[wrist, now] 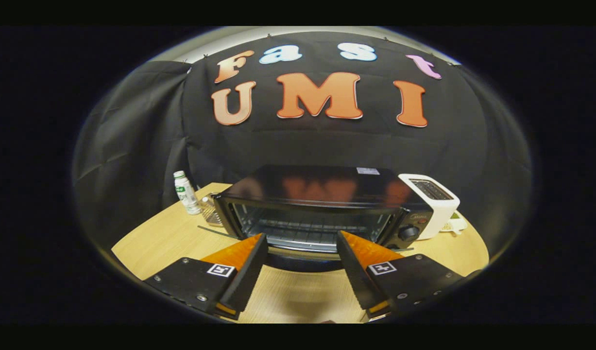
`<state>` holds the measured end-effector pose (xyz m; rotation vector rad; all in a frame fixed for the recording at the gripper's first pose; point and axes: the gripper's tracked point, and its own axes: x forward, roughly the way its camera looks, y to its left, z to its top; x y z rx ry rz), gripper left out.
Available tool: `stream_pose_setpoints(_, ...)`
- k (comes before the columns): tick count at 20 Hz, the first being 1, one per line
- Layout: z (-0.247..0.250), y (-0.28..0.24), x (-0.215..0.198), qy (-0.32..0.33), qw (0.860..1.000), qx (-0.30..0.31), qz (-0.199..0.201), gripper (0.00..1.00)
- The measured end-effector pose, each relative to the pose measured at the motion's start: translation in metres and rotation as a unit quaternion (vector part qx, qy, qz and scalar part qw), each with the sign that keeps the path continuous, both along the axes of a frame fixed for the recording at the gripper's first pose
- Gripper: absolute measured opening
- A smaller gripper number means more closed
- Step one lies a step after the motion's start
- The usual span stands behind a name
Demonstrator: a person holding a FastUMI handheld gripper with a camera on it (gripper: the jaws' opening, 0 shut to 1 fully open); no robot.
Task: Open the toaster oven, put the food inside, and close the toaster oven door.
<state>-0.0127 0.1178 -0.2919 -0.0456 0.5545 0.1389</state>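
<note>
- Oven [322, 209] sat on the wooden table [171, 238], just beyond our gripper's fingertips, with its front facing us.
- We saw its door [302, 260] folded down flat towards us, leaving the cavity open; the dark edge of the door lay between and just ahead of the two fingers.
- Inside the cavity we saw a wire rack [310, 228], and we could not make out any food on it.
- We noted a dark knob [408, 232] on the control panel at the oven's right end, and a glossy black top that mirrored the wall behind.
- Our gripper [301, 239] had its fingers spread wide apart, with nothing between them and nothing gripped; the tips hovered close to the lowered door, and we could not tell whether they touched it.
- We saw a white toaster [434, 204] standing just beside the oven on its right, touching or nearly so.
- We saw a small white bottle [186, 193] with a green label upright on the table to the oven's left, near the black cloth wall [132, 160].
- We noticed a small clear item [211, 210] between the bottle and the oven, too blurred for us to identify.
</note>
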Motion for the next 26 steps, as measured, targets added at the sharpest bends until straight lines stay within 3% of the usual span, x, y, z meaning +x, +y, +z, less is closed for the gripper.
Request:
stream_pose_setpoints(7, -0.043, 0.024, -0.048, 0.104, 0.991, 0.078, 0.025, 0.85)
stream_pose_setpoints(21, -0.122, 0.025, -0.065, 0.209, 0.977, 0.033, 0.018, 0.81)
stream_pose_setpoints(26, -0.119, 0.023, -0.059, 0.2, 0.979, 0.032, 0.017, 0.76)
